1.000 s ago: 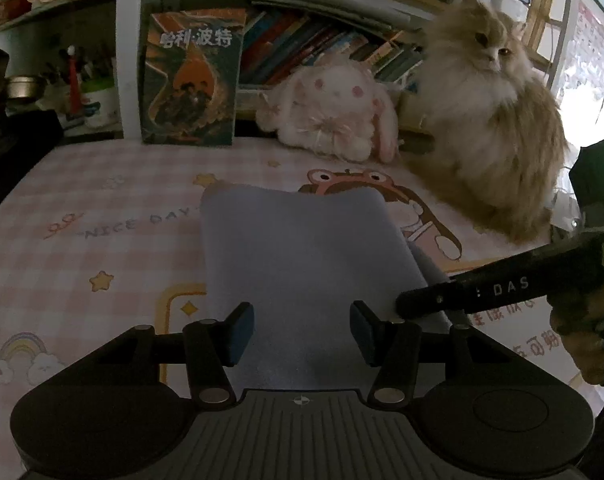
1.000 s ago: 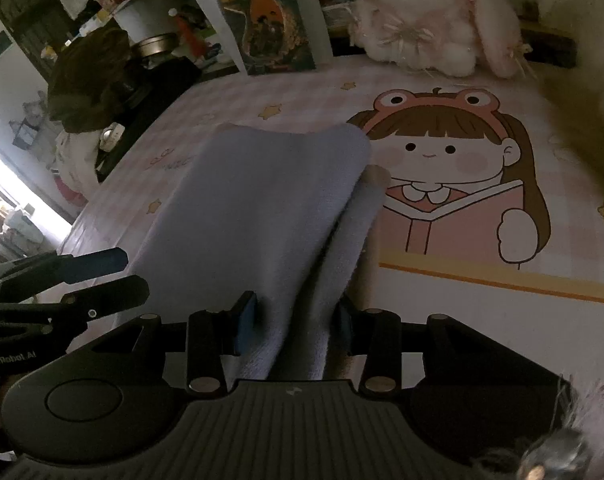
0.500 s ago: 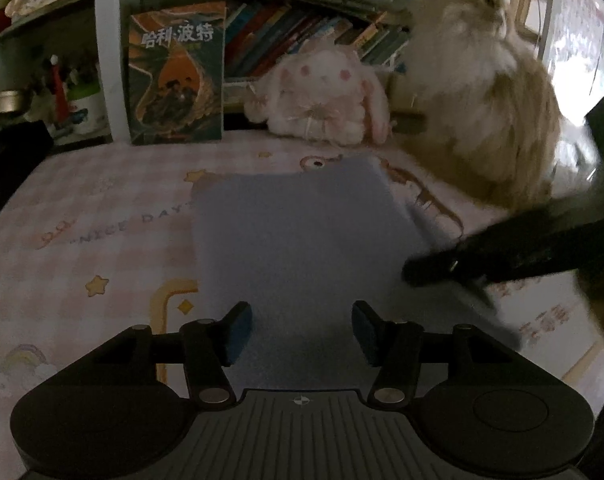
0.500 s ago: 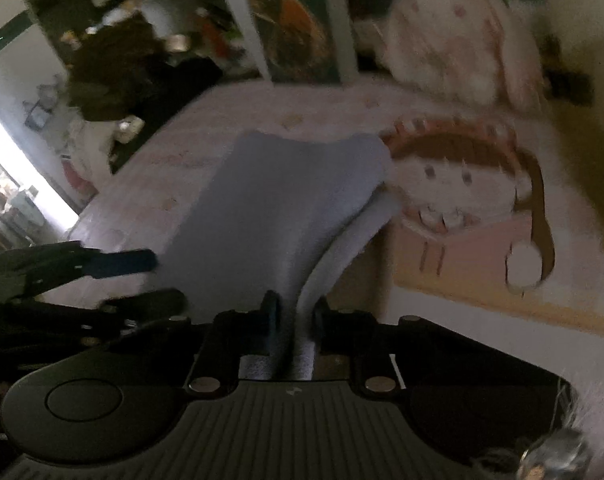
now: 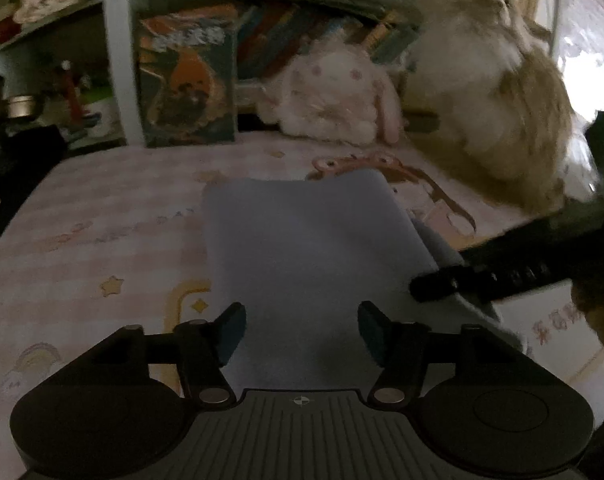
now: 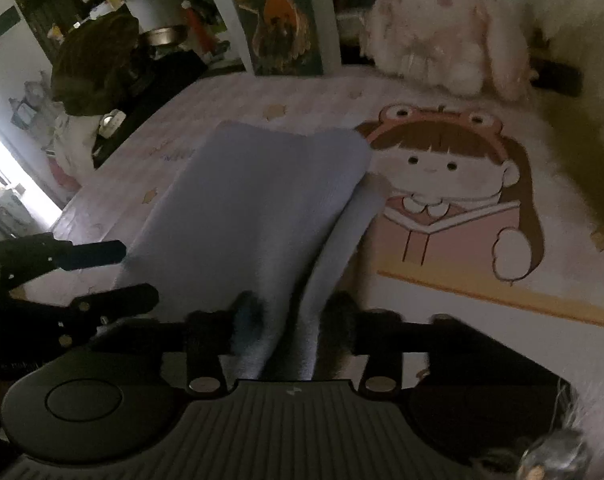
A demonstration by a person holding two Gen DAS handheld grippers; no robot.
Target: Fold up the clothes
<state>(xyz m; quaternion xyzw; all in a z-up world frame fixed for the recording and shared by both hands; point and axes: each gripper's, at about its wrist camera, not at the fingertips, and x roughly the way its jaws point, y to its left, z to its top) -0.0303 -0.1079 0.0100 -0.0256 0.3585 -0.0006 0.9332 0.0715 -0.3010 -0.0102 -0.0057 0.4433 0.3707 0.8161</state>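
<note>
A pale blue-grey folded cloth [image 5: 309,240] lies on a pink checked cartoon mat [image 5: 102,248]. My left gripper [image 5: 302,320] is open, with its fingers apart over the cloth's near edge and nothing between them. In the right wrist view a raised fold of the cloth [image 6: 254,200] runs between the fingers of my right gripper [image 6: 292,312], which stand apart and blurred. The left wrist view shows the right gripper [image 5: 417,292] as a dark bar at the cloth's right edge. From the right wrist, the left gripper [image 6: 138,272] is open at the cloth's left side.
A fluffy cat [image 5: 493,120] sits at the back right of the mat, close to the cloth. A pink plush bunny [image 5: 333,100] and an upright book [image 5: 186,92] stand against the shelf behind. The mat's left edge drops to dark clutter [image 6: 94,64]. A hand [image 5: 597,312] holds the right gripper.
The right gripper's fingers narrowed on the cloth fold half a second ago and now stand wider again. The left gripper stays open over the near edge. The cat has shifted.
</note>
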